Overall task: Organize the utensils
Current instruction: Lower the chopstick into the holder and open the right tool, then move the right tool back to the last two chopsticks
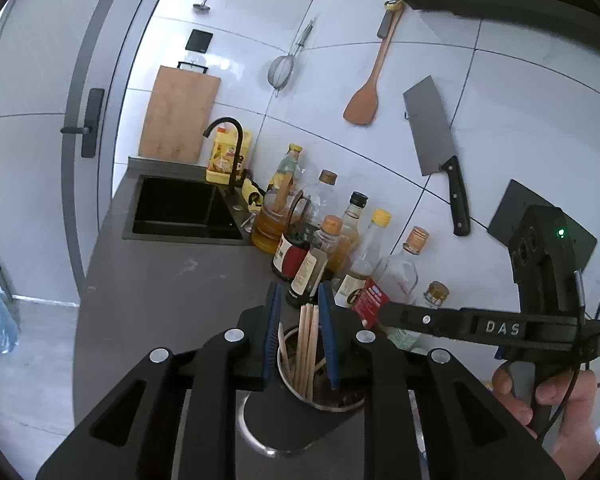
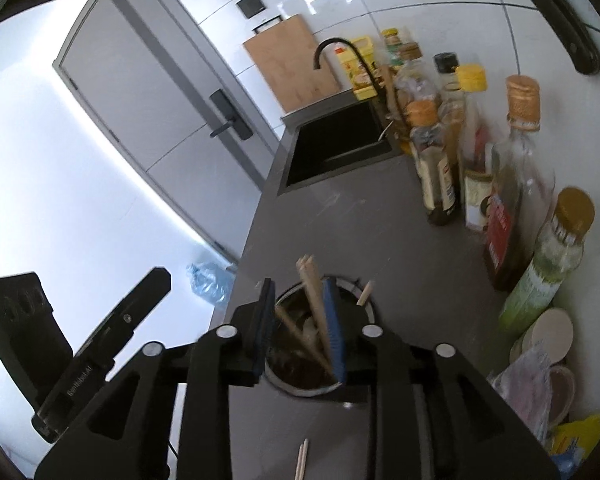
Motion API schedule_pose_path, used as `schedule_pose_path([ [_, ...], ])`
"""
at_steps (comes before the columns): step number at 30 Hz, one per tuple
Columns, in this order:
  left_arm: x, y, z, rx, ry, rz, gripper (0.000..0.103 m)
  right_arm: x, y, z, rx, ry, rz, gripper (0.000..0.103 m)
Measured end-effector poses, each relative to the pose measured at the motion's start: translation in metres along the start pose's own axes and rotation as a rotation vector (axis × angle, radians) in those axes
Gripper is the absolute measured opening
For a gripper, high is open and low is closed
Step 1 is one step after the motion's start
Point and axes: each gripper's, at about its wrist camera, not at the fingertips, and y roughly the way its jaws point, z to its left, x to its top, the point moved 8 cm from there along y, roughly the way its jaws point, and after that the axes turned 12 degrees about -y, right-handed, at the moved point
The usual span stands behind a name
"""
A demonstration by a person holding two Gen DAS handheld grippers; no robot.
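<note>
Bright daylight, fisheye warp, slight blur.

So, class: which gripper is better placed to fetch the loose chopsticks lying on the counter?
Probably the right gripper: the loose chopsticks lie on the counter just beneath it, and its jaws stand open. The left wrist view does not show them.
</note>
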Motion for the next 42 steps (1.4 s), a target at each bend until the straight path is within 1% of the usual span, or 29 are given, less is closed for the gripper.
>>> schedule_pose_path([
  [4,-0.004,-0.025,-0.005,0.01,0.009,-0.007,0.019,-0.011,-0.011,0.019,0.016,-0.023,0.01,0.027],
  [5,-0.005,-0.031,-0.005,0.014,0.009,-0.004,0.023,-0.014,-0.014,0.023,0.019,-0.03,0.015,0.029],
  [6,-0.007,-0.037,-0.005,0.028,0.009,0.003,0.031,-0.019,-0.018,0.029,0.022,-0.04,0.024,0.036],
  [8,-0.011,-0.047,-0.004,0.029,0.003,0.003,0.034,-0.025,-0.024,0.036,0.021,-0.054,0.034,0.04],
  [9,-0.014,-0.053,-0.002,0.041,-0.002,0.009,0.034,-0.028,-0.025,0.037,0.017,-0.057,0.042,0.04],
  [11,-0.021,-0.061,0.003,0.063,-0.011,0.023,0.034,-0.04,-0.026,0.04,0.01,-0.054,0.083,0.04],
  [12,-0.025,-0.065,0.006,0.087,-0.011,0.023,0.034,-0.05,-0.022,0.039,0.005,-0.027,0.127,0.04],
  [13,-0.032,-0.067,0.009,0.096,-0.013,0.034,0.034,-0.059,-0.019,0.038,0.016,0.003,0.161,0.04],
  [15,-0.047,-0.07,0.017,0.104,-0.045,0.079,0.034,-0.076,-0.012,0.04,0.058,0.04,0.215,0.04],
  [18,-0.068,-0.071,0.025,0.118,-0.062,0.147,0.034,-0.098,-0.004,0.043,0.056,0.047,0.267,0.04],
  [19,-0.079,-0.071,0.028,0.13,-0.063,0.182,0.034,-0.104,-0.002,0.044,0.058,0.046,0.281,0.04],
  [21,-0.1,-0.071,0.032,0.111,-0.095,0.261,0.034,-0.119,0.004,0.048,0.062,0.046,0.315,0.04],
  [24,-0.125,-0.074,0.036,0.129,-0.089,0.313,0.034,-0.137,0.009,0.05,0.055,0.043,0.356,0.04],
  [27,-0.144,-0.076,0.043,0.14,-0.108,0.361,0.034,-0.154,0.012,0.05,0.05,0.043,0.395,0.04],
  [33,-0.174,-0.078,0.06,0.186,-0.135,0.453,0.034,-0.183,0.023,0.059,0.051,0.022,0.463,0.04],
  [34,-0.177,-0.077,0.062,0.193,-0.136,0.469,0.034,-0.187,0.025,0.061,0.053,0.017,0.476,0.037],
  [35,-0.182,-0.077,0.064,0.2,-0.135,0.486,0.034,-0.193,0.03,0.062,0.05,0.01,0.496,0.028],
  [36,-0.186,-0.076,0.067,0.204,-0.135,0.504,0.034,-0.198,0.034,0.061,0.04,0.008,0.512,0.023],
  [39,-0.199,-0.077,0.071,0.194,-0.145,0.549,0.034,-0.213,0.046,0.058,0.043,0.032,0.561,0.023],
  [40,-0.206,-0.076,0.073,0.188,-0.146,0.576,0.034,-0.218,0.049,0.058,0.045,0.031,0.578,0.023],
  [42,-0.213,-0.075,0.076,0.199,-0.143,0.583,0.034,-0.226,0.058,0.056,0.044,0.026,0.611,0.023],
])
